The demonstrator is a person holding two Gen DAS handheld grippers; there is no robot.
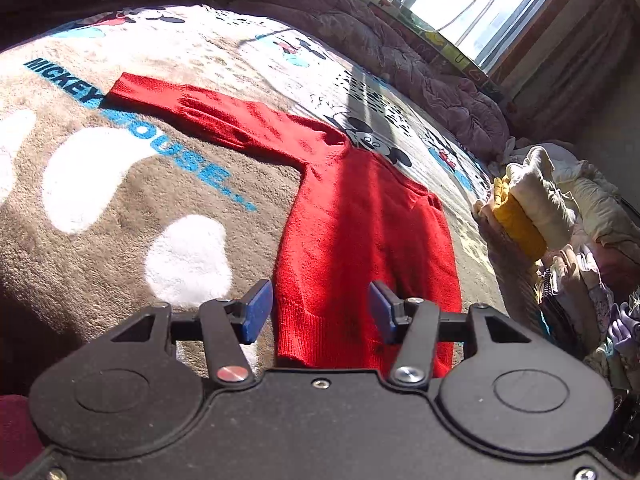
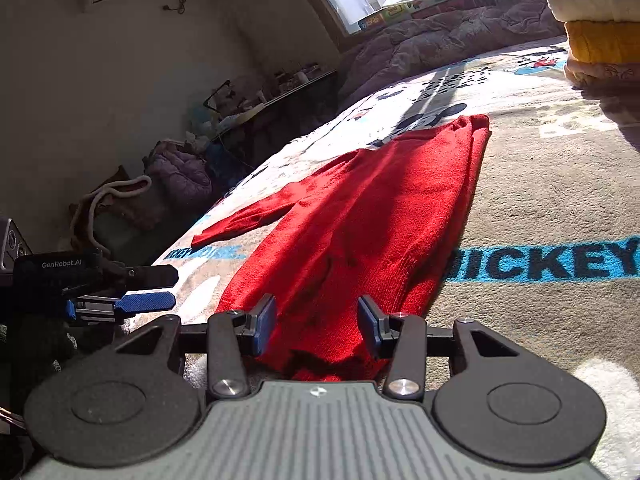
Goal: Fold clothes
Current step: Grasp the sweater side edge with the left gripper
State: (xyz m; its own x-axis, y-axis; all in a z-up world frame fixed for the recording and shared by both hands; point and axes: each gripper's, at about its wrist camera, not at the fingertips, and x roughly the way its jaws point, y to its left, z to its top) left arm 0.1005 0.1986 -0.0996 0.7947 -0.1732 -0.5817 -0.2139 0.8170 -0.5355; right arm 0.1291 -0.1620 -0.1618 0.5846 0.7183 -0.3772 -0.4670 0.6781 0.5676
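A red sweater [image 1: 360,216] lies flat on the Mickey Mouse blanket [image 1: 120,200], its hem just ahead of both tools. The left gripper [image 1: 320,308] and right gripper [image 2: 316,326] hover over that hem, jaws parted, gripping nothing.

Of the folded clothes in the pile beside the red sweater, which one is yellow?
The mustard-yellow knit garment, sandwiched in the pile: a cream-white padded piece lies on it, a pale pink one beneath.
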